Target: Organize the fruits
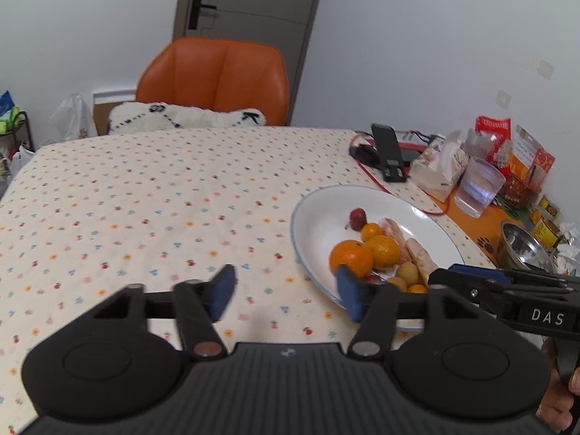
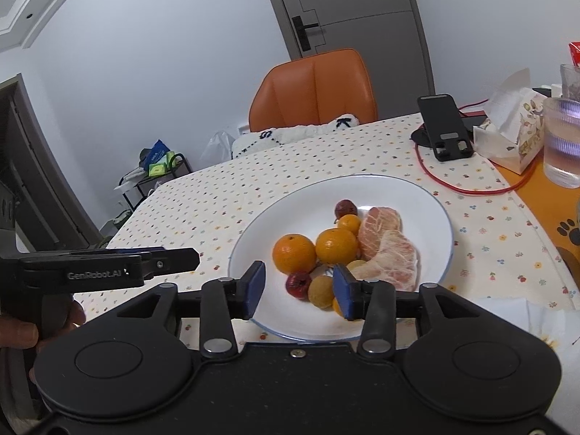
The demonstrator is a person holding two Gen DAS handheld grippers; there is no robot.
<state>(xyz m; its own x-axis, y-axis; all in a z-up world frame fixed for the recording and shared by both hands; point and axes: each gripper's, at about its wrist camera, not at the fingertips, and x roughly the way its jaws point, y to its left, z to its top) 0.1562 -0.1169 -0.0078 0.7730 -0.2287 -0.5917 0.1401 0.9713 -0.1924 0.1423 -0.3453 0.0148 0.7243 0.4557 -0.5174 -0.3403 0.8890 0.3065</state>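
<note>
A white plate (image 2: 427,195) on the flowered tablecloth holds the fruit: two large oranges (image 2: 293,253) (image 2: 336,245), a small orange (image 2: 349,224), a dark red fruit (image 2: 345,208), two peeled pomelo pieces (image 2: 389,253), another red fruit (image 2: 298,284) and a yellow-brown round fruit (image 2: 320,291). My right gripper (image 2: 298,290) is open, low over the plate's near rim, with those last two fruits showing between its blue pads, untouched. My left gripper (image 1: 286,291) is open and empty over bare cloth, left of the plate (image 1: 315,210), its right pad by the rim.
Behind the plate stand a black phone holder (image 2: 447,130), a looping red cable (image 2: 471,190), a tissue pack (image 2: 511,137) and a glass of water (image 2: 563,141). A steel bowl (image 1: 522,246) and snack packets crowd the right edge. An orange chair (image 1: 217,76) is across the table.
</note>
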